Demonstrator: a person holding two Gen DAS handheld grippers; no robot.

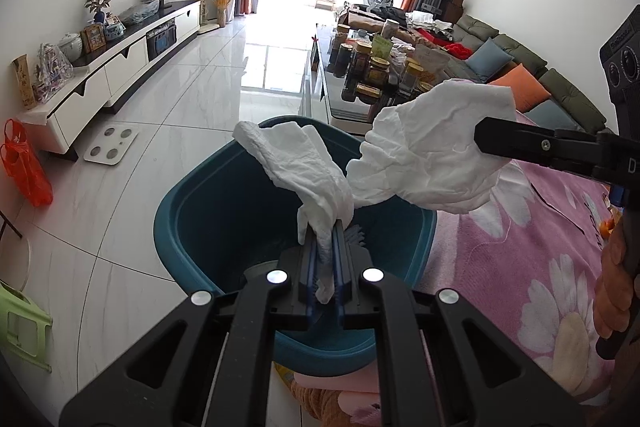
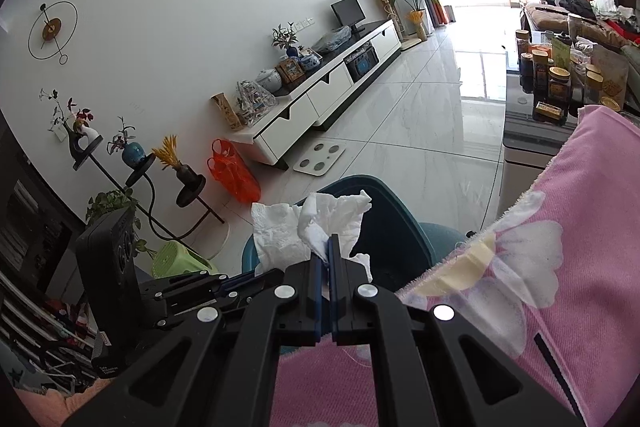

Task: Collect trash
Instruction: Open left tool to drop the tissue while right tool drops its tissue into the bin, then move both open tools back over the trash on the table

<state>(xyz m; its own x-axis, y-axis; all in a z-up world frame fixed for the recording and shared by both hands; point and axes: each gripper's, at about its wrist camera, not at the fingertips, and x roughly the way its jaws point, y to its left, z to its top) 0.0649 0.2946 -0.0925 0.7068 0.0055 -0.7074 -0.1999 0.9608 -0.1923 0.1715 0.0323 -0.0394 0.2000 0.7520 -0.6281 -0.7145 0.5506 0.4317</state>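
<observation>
A teal trash bin (image 1: pixel 208 211) stands on the floor beside a pink flowered cloth (image 1: pixel 520 267). My left gripper (image 1: pixel 325 227) is shut on a crumpled white tissue (image 1: pixel 296 155) and holds it over the bin's opening. My right gripper (image 1: pixel 480 139) comes in from the right, shut on a second white tissue (image 1: pixel 432 155), above the bin's right rim. In the right wrist view, my right gripper (image 2: pixel 326 247) pinches its tissue (image 2: pixel 320 223) over the bin (image 2: pixel 384 199). The left gripper's body shows at lower left there; its fingertips are hidden.
A coffee table (image 1: pixel 344 111) crowded with jars stands beyond the bin. A white TV cabinet (image 1: pixel 120 67) runs along the left wall. A bathroom scale (image 1: pixel 112 145), an orange bag (image 1: pixel 24 167) and a green stool (image 1: pixel 20 323) are on the tiled floor. A sofa (image 1: pixel 540 79) is at right.
</observation>
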